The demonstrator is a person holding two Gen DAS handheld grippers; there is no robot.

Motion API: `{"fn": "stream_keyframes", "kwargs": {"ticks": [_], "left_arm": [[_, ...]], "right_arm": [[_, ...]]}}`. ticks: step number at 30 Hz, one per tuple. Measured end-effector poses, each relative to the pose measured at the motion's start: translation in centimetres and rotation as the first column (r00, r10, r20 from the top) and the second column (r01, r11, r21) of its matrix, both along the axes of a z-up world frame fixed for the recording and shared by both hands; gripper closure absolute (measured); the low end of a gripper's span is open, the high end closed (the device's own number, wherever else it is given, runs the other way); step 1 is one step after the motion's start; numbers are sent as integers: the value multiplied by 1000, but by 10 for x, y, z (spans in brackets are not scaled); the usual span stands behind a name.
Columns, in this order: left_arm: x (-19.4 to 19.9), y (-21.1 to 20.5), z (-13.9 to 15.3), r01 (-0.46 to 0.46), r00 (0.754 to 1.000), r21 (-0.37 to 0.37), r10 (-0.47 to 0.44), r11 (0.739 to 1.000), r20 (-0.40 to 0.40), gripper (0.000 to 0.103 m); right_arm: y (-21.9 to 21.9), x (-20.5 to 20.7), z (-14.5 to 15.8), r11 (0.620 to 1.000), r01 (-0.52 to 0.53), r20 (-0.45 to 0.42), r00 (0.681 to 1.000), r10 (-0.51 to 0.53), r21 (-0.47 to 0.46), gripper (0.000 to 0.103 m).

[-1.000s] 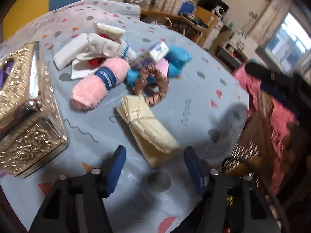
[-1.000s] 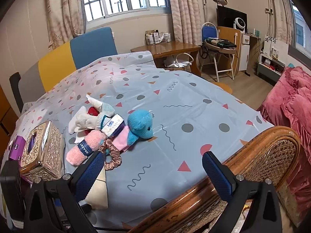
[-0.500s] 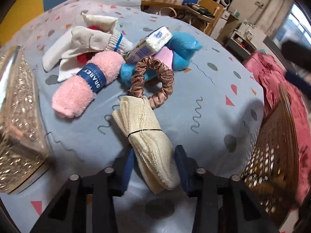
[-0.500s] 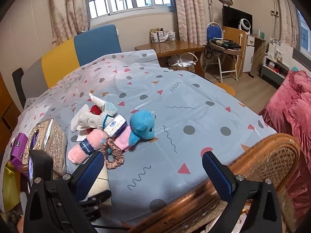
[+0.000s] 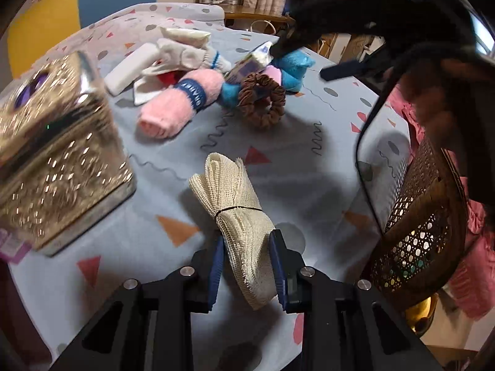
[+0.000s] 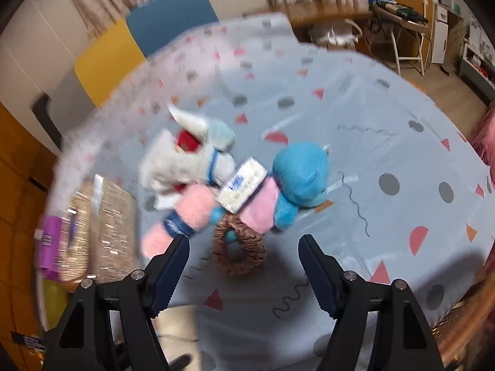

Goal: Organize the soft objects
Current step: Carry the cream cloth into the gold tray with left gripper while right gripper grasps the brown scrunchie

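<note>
A cream mesh cloth roll [image 5: 229, 191], tied with a thin black band, lies on the patterned tablecloth [image 5: 309, 167]. My left gripper [image 5: 247, 238] is closing, and its blue pads press on the roll's near end. My right gripper [image 6: 244, 241] hangs over the pile with its jaws closing, and the pads touch nothing. A brown scrunchie [image 6: 244, 267] lies just ahead between its fingers. The pile holds a pink towel roll [image 6: 191, 210], a blue plush toy [image 6: 300, 173], white socks [image 6: 182, 167] and a tissue pack [image 6: 244, 182].
A gold embossed tissue box [image 5: 52, 154] stands at the left, with a purple packet beside it. A wicker chair back [image 5: 427, 222] rises at the table's right edge. The right gripper's blurred dark body crosses the top right of the left wrist view.
The left jaws closed onto the cream roll, which now sits farther from the scrunchie. The right gripper tilted down over the pile and its jaws narrowed.
</note>
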State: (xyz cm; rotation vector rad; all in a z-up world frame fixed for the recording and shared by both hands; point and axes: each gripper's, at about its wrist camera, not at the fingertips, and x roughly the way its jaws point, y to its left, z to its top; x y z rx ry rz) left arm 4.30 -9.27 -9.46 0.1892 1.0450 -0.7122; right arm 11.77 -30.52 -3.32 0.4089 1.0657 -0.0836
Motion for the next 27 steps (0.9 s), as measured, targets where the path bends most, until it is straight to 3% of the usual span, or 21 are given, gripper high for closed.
{"fn": "stream_keyframes", "kwargs": {"ticks": [4,10,11,12,13,17,21,27], "left_arm": [[1,12,-1,-27,999,-31,26,999,-21,73],[-2,18,-3,-50,998,-47,48,998,-33,73],[-3,20,-2,-53,998,-52,51,997,-35,73],[-3,21,-2,-54,998,-54,52,997,-35,73],[-4,23,-2,-53,998,-56,51,997,-33,74],[-7,26,10,-44,999,-68,44,997,-4,86],[-5,31,34,-42,998,-101,46,994,45,87],[10,32,74,-42,993,-157,59,987,103,88]], "right_arm": [[12,26,-29,1000,-10,-108,994,8,-26,27],[29,46,-57,996,-23,-182,983,7,-87,27],[31,46,-61,995,-23,-190,982,4,-95,43],[33,45,-64,995,-30,-193,981,12,-91,76],[36,43,-68,995,-38,-203,979,19,-89,83],[46,35,-75,994,-62,-204,978,42,-95,84],[52,38,-82,991,-91,-209,975,70,-93,84],[35,43,-88,998,-51,-204,978,44,-29,84]]}}
